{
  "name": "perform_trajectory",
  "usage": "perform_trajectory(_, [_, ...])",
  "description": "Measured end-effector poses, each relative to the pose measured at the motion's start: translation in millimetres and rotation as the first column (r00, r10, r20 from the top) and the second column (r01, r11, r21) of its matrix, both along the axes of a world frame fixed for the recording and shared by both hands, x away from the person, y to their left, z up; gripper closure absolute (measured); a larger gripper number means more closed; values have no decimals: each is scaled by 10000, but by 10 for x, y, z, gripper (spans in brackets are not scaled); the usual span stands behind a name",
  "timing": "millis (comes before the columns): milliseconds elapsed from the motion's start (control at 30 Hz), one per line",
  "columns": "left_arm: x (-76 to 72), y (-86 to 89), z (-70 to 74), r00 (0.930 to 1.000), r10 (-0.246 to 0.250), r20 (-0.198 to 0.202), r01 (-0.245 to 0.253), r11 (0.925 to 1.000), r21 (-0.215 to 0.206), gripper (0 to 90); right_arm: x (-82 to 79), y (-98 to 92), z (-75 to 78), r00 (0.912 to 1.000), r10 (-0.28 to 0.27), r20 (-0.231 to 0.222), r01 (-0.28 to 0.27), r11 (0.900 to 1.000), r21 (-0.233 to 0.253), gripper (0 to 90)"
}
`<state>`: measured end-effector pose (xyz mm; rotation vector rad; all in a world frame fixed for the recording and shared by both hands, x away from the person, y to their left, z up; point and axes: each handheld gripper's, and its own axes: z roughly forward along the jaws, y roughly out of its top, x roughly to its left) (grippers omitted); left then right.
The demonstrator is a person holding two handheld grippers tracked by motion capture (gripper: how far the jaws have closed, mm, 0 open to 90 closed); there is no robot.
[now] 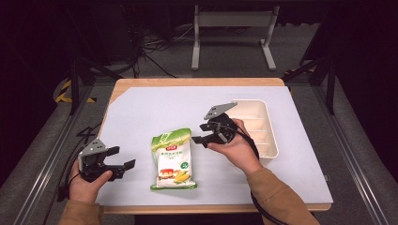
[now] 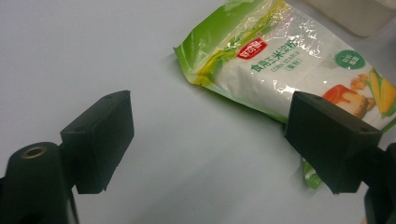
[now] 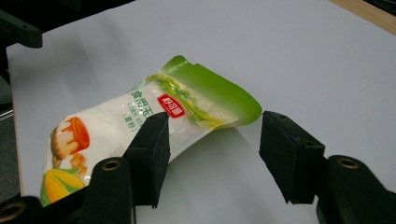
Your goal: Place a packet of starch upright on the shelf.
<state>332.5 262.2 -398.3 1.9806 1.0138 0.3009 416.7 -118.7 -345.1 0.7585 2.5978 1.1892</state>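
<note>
The corn starch bag (image 1: 172, 159) lies flat mid-desk, green and white with a red logo, Chinese text plus "CORN STARCH", and corn cob art. Right gripper (image 1: 201, 133) hangs just off its top corner, jaws spread, tipped down-left. Left gripper (image 1: 123, 158) rests near the desk's (image 1: 141, 108) front-left, jaws wide apart, aimed at the bag.
</note>
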Motion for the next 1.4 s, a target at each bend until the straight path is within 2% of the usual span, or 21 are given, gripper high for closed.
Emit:
perform_trajectory(200, [3,5,-2,10000,-10,29,10,10000,17,162,111,84,-75,9995,-273,-159,273,9996,-4,405])
perform_trajectory(433, [6,8,-6,10000,-4,26,4,10000,23,162,239,210,-254,9946,-516,-904,499,9985,-209,389])
perform_trajectory(667, [4,12,-9,10000,9,-34,-9,10000,-18,162,314,311,-369,9884,-637,-1375,587,9975,-404,336])
perform_trajectory(900, [9,15,-13,10000,4,-15,-4,10000,15,162,360,406,-506,9807,-707,-1824,645,9971,-397,321])
perform_trajectory(967, [10,16,-15,10000,12,-18,-12,10000,8,162,376,431,-560,9751,-818,-2063,734,9961,-482,313])
perform_trajectory(1133, [13,18,-20,10000,23,-29,-23,10000,3,162,401,447,-615,9704,-930,-2230,832,9951,-531,288])
perform_trajectory(1400, [15,17,-23,10000,18,-32,-18,10000,30,161,431,495,-713,9547,-1026,-2793,896,9942,-589,269])
